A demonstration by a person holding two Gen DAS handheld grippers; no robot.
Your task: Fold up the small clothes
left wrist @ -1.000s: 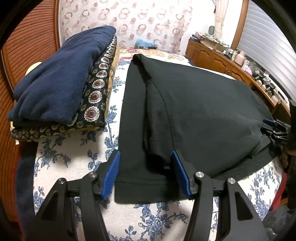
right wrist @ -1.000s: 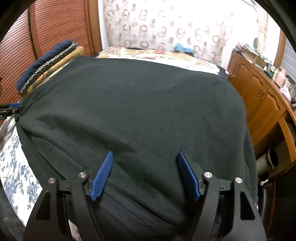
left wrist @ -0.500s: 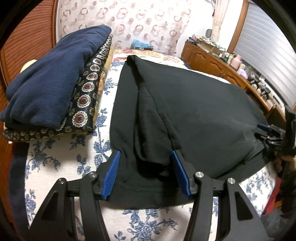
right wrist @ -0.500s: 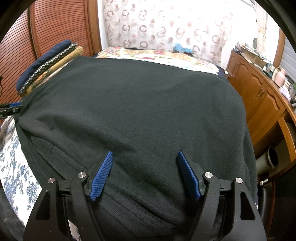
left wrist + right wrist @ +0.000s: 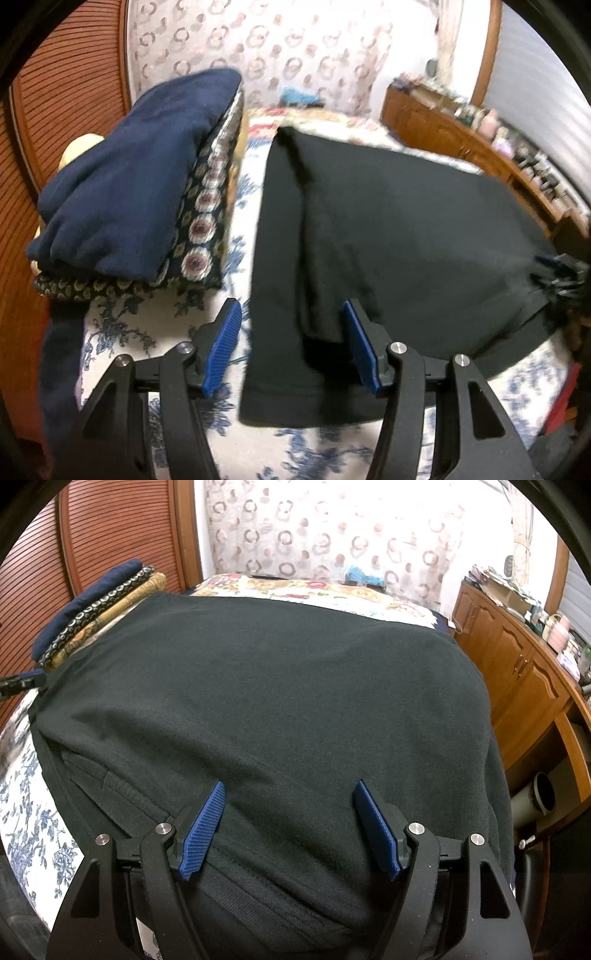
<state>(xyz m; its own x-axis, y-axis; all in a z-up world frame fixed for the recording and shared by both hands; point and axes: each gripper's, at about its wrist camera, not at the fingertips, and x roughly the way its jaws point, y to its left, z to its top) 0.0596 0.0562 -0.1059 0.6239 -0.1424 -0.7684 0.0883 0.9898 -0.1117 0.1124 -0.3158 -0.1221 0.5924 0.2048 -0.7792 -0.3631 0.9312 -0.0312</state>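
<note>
A black garment lies spread on the floral bed, with its left side folded over into a long flap. It fills the right wrist view. My left gripper is open and empty, its jaws astride the near end of the folded flap above the hem. My right gripper is open and empty, low over the garment's near right edge. Its tips show at the far right of the left wrist view. The left gripper's tip shows at the left edge of the right wrist view.
A pile of folded clothes, navy on top, sits on the bed's left side by a wooden slatted door. It also shows in the right wrist view. The floral bedsheet is bare near me. A wooden cabinet with clutter stands to the right.
The left gripper has pulled back and shifted; the garment's hem now lies nearer and the view is blurred by motion. The right gripper has hardly moved. Both stay open.
</note>
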